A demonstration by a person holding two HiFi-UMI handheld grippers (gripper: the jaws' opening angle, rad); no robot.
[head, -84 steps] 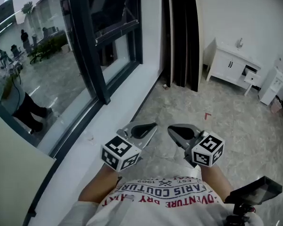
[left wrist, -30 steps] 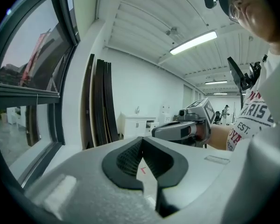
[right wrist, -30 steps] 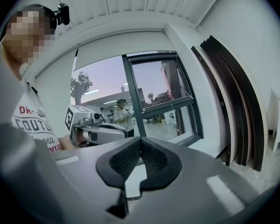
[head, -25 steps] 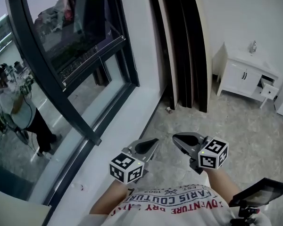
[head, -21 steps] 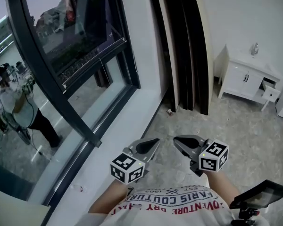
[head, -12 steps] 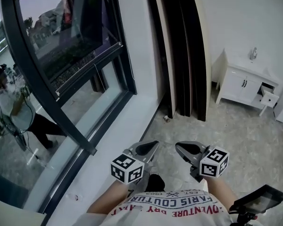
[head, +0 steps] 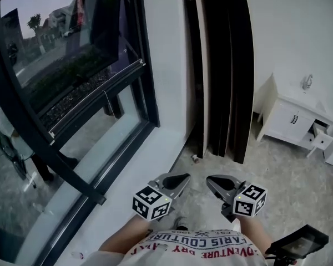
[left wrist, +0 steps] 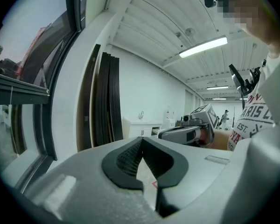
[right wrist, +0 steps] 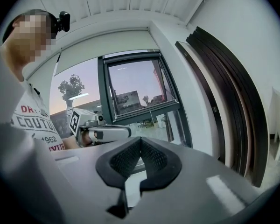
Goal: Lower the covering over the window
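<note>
Grey-bodied with black pads, the left tool [head: 177, 180] and the right tool [head: 217, 182] sit side by side just ahead of the person's printed shirt. Both have their jaws pressed together with nothing between them, as each tool's own view confirms. They point roughly level toward the room's corner, over a mottled floor [head: 277, 168].

Just left of the left tool runs the white sill [head: 147, 148]. Above it is the dark-framed window [head: 72, 76], its glass uncovered as far as the head view shows. The covering itself does not show in that view. In the right gripper view a pale band [right wrist: 102, 45] crosses just above the window frame; it is probably the covering drawn up, though that cannot be told for sure. If so, it lies up and to the left of both tools, with its long axis level along the window's top and its travel straight down. The left tool is the nearer to the window. No pull cord or chain can be made out.

Beyond, tall dark panels [head: 225, 65] stand upright in the corner beside the window. A white cabinet [head: 291, 121] stands farther right against the wall.
</note>
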